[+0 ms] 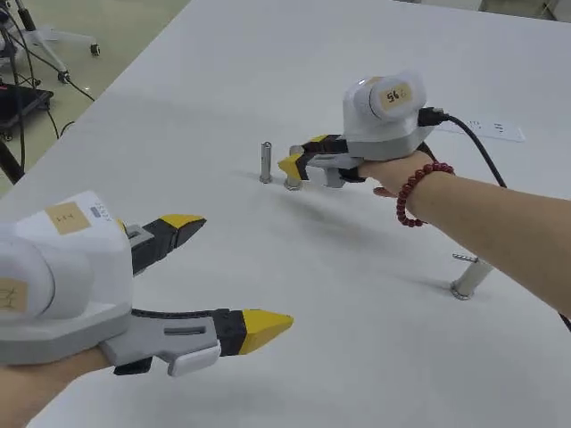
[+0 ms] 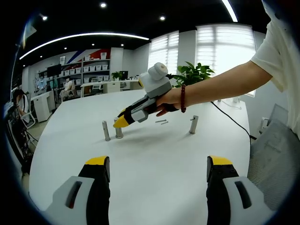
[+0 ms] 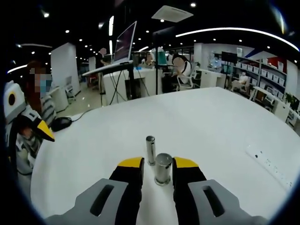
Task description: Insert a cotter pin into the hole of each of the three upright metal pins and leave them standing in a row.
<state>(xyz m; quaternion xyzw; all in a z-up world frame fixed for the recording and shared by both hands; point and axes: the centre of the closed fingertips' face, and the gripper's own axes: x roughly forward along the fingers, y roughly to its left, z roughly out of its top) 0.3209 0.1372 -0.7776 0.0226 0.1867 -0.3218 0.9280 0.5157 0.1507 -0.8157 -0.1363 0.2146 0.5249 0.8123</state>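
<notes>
- Progress, judged from the frames: one of three insertions looks done. The far metal pin carries a short cross-piece near its top, which appears to be a cotter pin seated in the hole.
- The held-side metal pin and the outer metal pin show no cross-piece, so two insertions remain.
- Two loose cotter pins lie flat on the white table. They lie well ahead of the left jaws, about on the centre line between them, and behind the right gripper's tips.
- Right gripper: the jaws are narrowed to little more than the pin's width. The held-side metal pin stands between the tips, one jaw on each side. A thin slit shows on one side, and whether the pads press on the pin cannot be told.
- The outer metal pin stands just beyond the right jaw tips, close to the pin between them and apart from it.
- Left gripper: the jaws are spread wide with nothing between them. It is well apart from all three pins.
- Axis: each metal pin stands on its flanged base with its long axis vertical and its top end up. The right jaws lie about level, so they cross that axis at roughly a right angle.
- The seated cross-piece runs horizontally, across its pin's axis. The loose cotter pins have their long axes flat on the table, roughly parallel to each other.
- Row: the two pins at the right jaws stand together, and the far pin stands well apart from them. Its alignment with them cannot be confirmed.
</notes>
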